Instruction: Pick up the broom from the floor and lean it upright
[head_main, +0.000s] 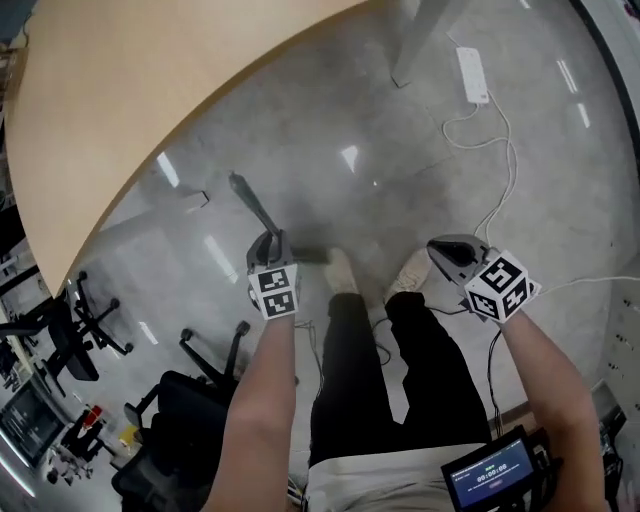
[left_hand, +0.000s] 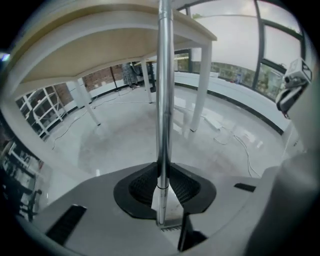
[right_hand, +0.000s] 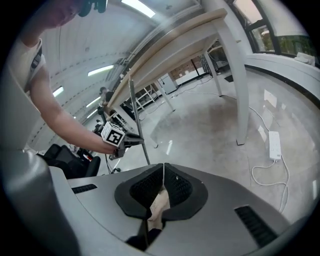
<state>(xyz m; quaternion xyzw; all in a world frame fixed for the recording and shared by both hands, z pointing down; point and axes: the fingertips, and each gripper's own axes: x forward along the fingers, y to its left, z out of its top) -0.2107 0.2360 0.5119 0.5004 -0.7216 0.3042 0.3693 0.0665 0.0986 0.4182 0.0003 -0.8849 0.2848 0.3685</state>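
Note:
The broom's silver handle (left_hand: 165, 100) stands nearly upright, and my left gripper (left_hand: 162, 172) is shut on it low down. In the right gripper view the same handle (right_hand: 133, 105) rises from my left gripper (right_hand: 125, 141) toward the table's edge. From the head view the handle (head_main: 252, 205) looks like a short grey bar above my left gripper (head_main: 268, 245). The broom's head is not clearly in view. My right gripper (head_main: 450, 250) hangs apart at the right, away from the handle. Its jaws (right_hand: 163, 167) are shut with nothing between them.
A large wooden table (head_main: 120, 90) on white legs (right_hand: 237, 75) stands just beyond the handle. A white power strip (head_main: 472, 75) and its cable lie on the grey floor at the right. Black office chairs (head_main: 170, 400) stand at the left. The person's shoes (head_main: 342, 270) are between the grippers.

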